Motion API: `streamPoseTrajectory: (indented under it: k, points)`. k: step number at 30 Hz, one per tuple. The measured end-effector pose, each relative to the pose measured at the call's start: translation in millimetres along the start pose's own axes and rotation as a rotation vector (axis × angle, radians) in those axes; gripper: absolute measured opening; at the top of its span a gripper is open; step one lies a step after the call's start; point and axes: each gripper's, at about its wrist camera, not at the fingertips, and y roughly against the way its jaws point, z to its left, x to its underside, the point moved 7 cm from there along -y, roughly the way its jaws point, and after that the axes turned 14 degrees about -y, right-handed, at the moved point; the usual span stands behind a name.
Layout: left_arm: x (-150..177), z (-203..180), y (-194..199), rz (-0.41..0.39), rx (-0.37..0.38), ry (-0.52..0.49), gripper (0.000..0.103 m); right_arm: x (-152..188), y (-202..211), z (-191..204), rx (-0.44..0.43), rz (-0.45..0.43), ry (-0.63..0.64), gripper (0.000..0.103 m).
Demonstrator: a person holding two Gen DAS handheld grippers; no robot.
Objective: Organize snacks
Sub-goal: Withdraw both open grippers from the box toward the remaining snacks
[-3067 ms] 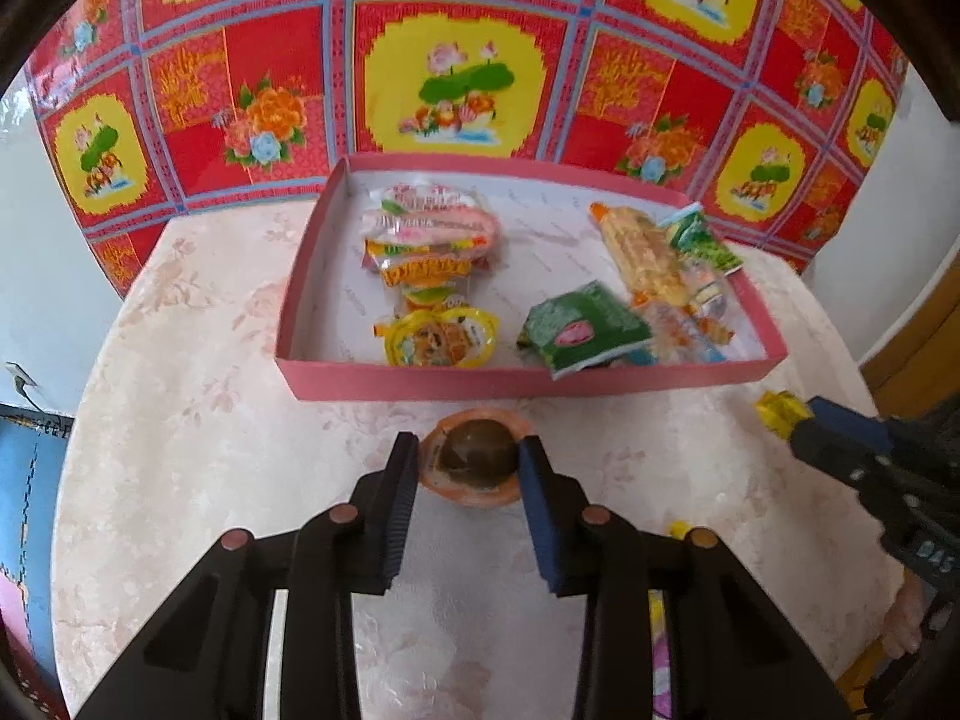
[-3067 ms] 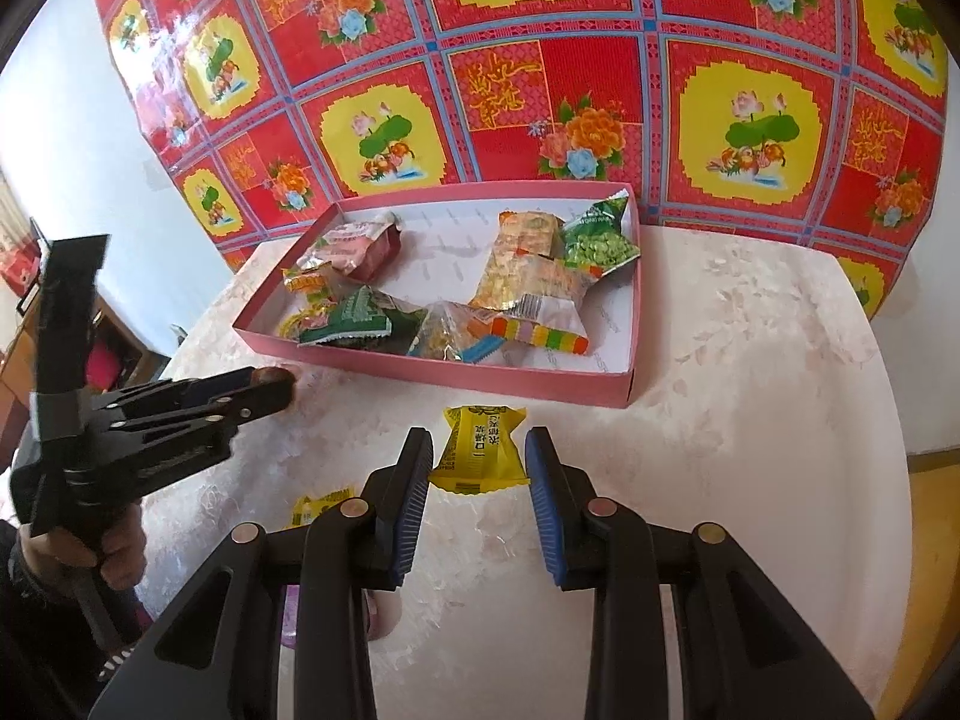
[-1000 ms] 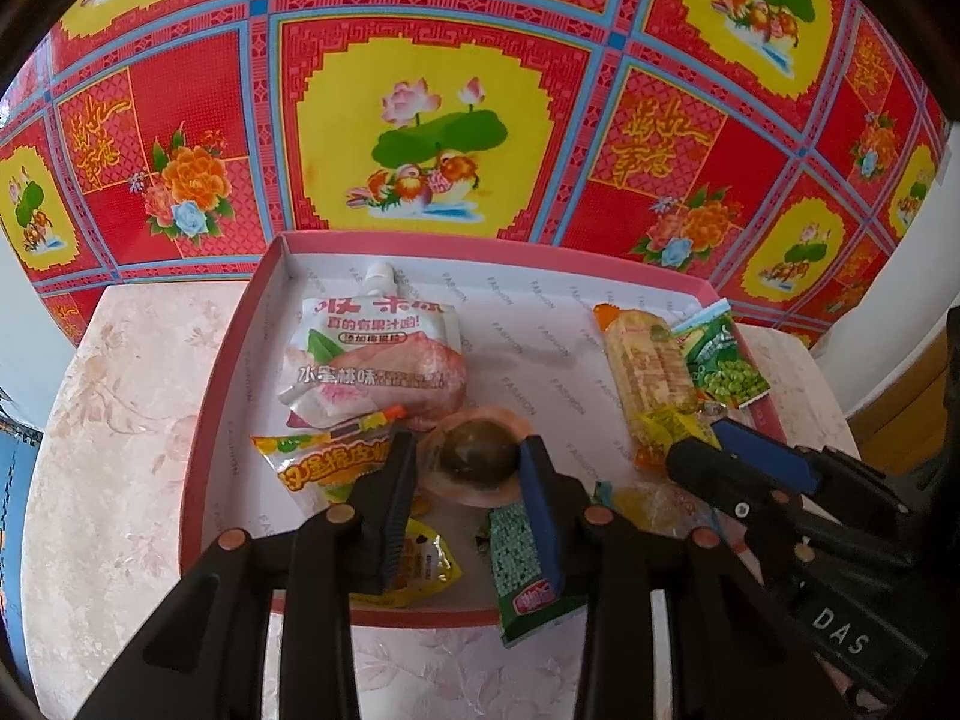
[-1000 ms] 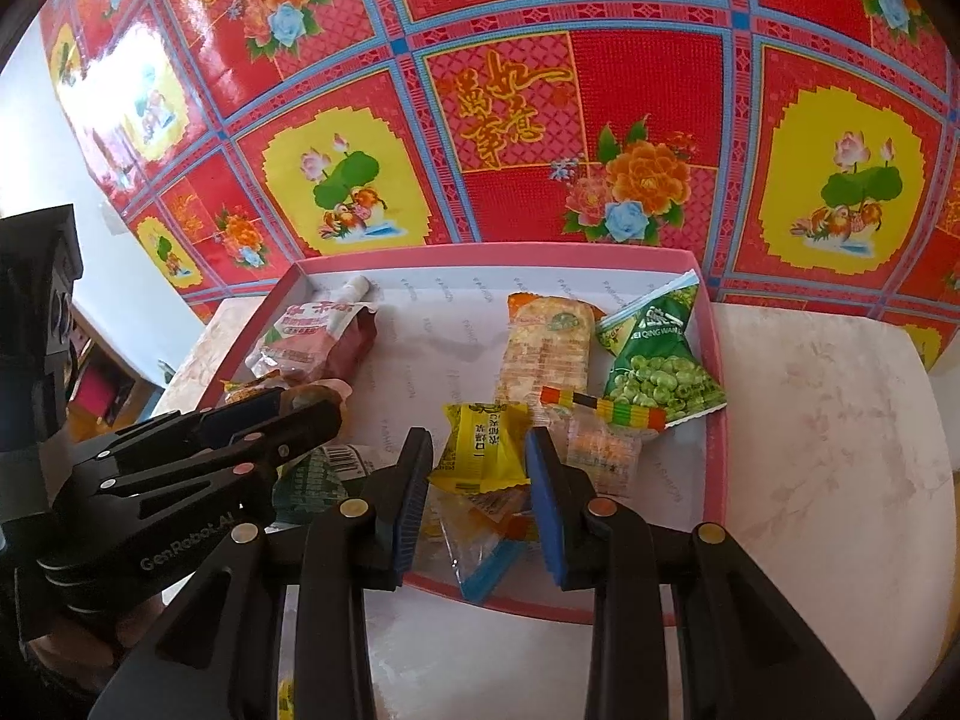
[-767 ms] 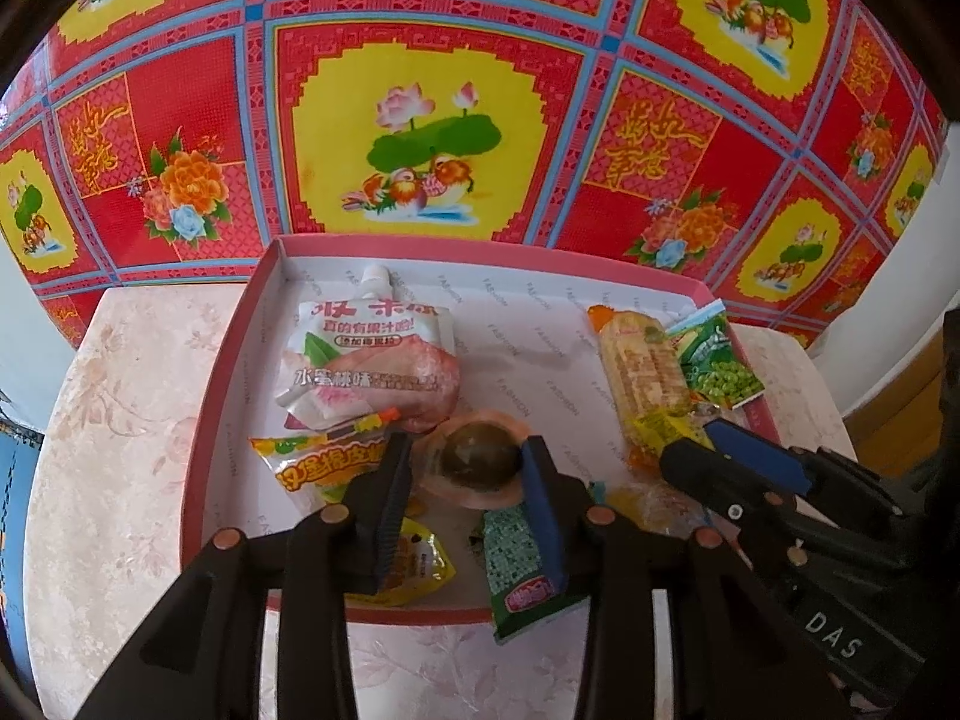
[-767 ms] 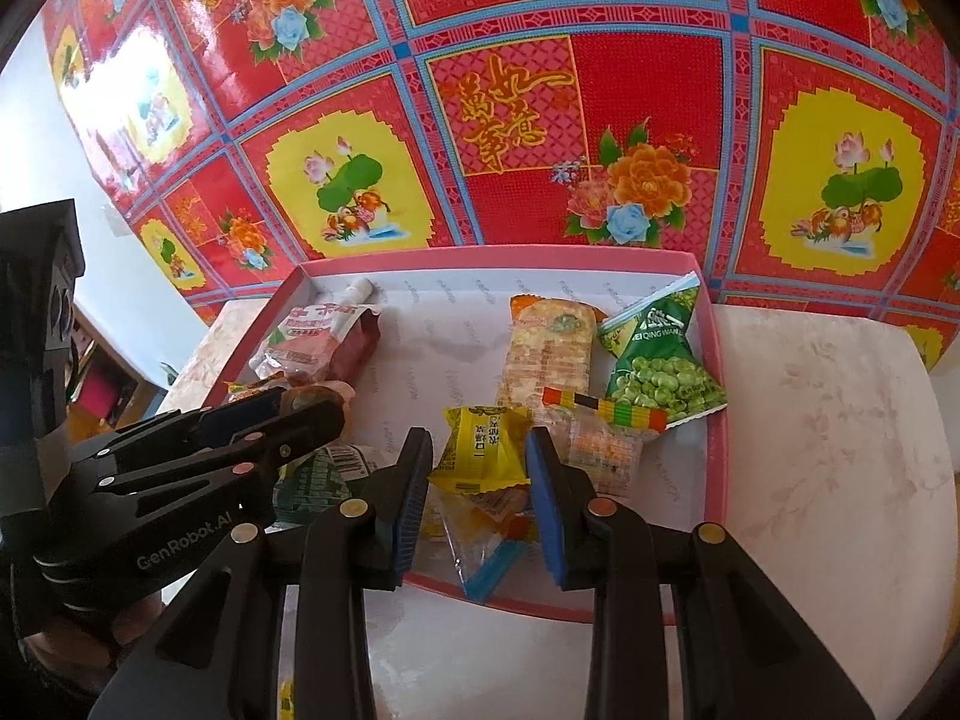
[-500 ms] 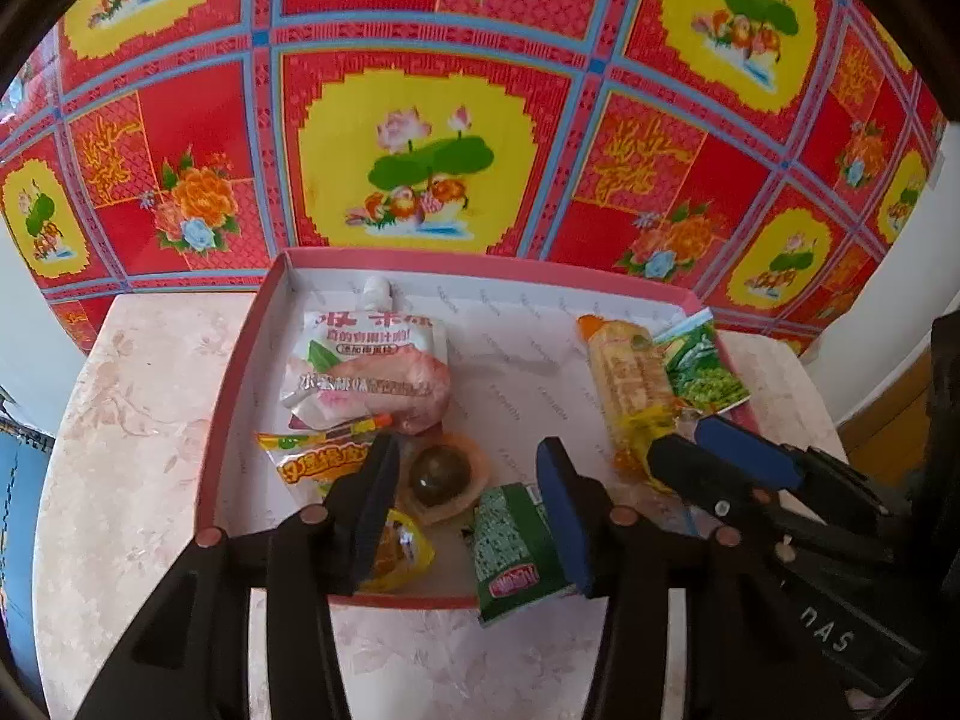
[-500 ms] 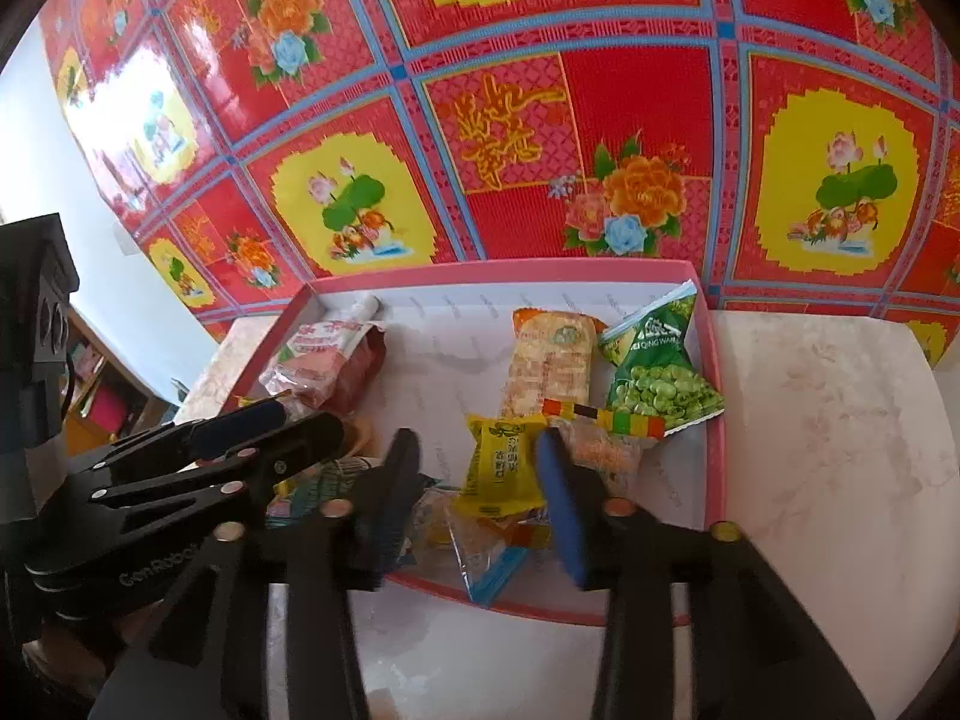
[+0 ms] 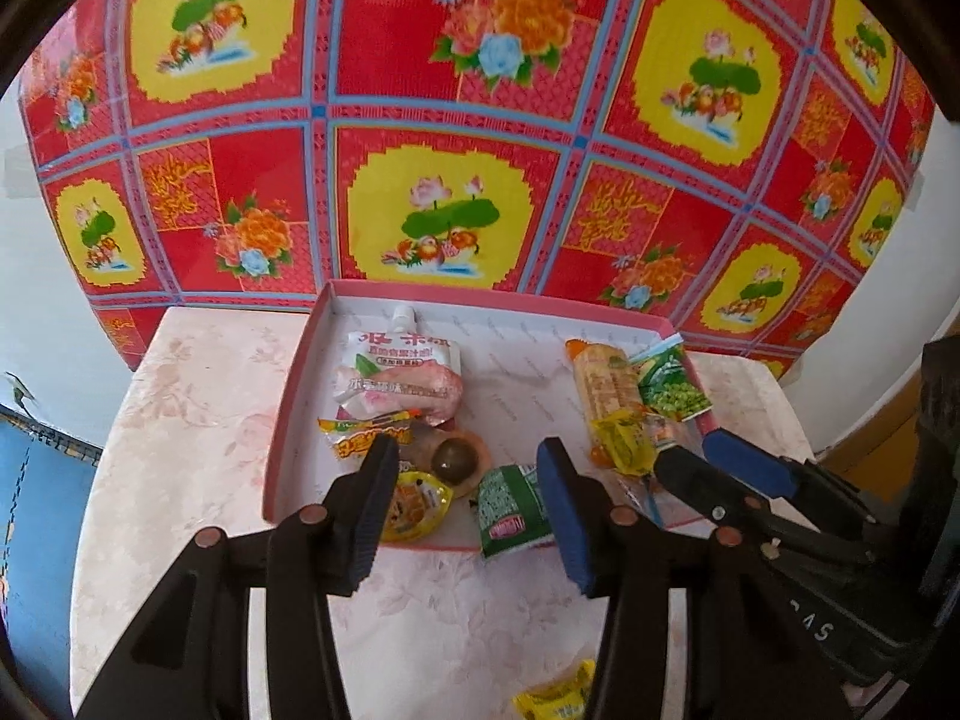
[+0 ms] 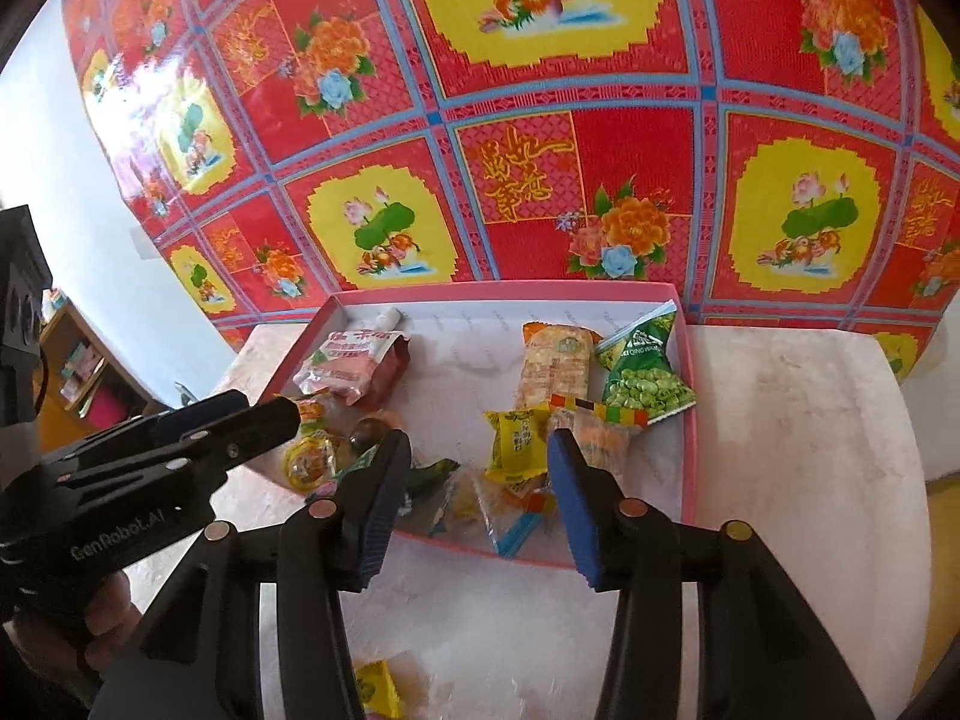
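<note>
A pink box point(image 9: 282, 420) sits on the pale table and holds several snacks. My left gripper point(image 9: 467, 456) hovers open above its near side. Below the gap between its fingers lies a round brown snack in an orange wrapper point(image 9: 454, 457), free of the pads. My right gripper point(image 10: 478, 444) is open too, raised over the box point(image 10: 687, 420). A yellow packet point(image 10: 515, 443) rests in the box beneath it, untouched. Each gripper shows in the other's view: the right gripper point(image 9: 690, 453) at right, the left gripper point(image 10: 282, 414) at left.
Also in the box are a white pouch point(image 9: 399, 372), a green pea bag point(image 10: 645, 384), a rice cracker pack point(image 10: 555, 366) and a green packet point(image 9: 510, 510). One yellow packet point(image 9: 558, 696) lies on the table point(image 9: 180, 450) near me. A red patterned cloth point(image 9: 456, 120) hangs behind.
Both grippers carried their snacks from the table over the box, opened and dropped them in. Since then both have risen and drawn back from the box.
</note>
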Motion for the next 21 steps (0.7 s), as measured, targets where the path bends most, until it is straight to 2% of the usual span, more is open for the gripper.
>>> streamPoseTrajectory:
  k: [7, 21]
  points:
    - [7.1, 2.7, 17.5, -0.004, -0.022, 0.013, 0.051, 10.9, 14.3, -0.6, 0.010, -0.008, -0.007, 0.049]
    - [27.1, 3.6, 38.7, 0.032, -0.004, 0.032, 0.051, 41.2, 38.1, 4.8, -0.011, -0.001, 0.004, 0.049]
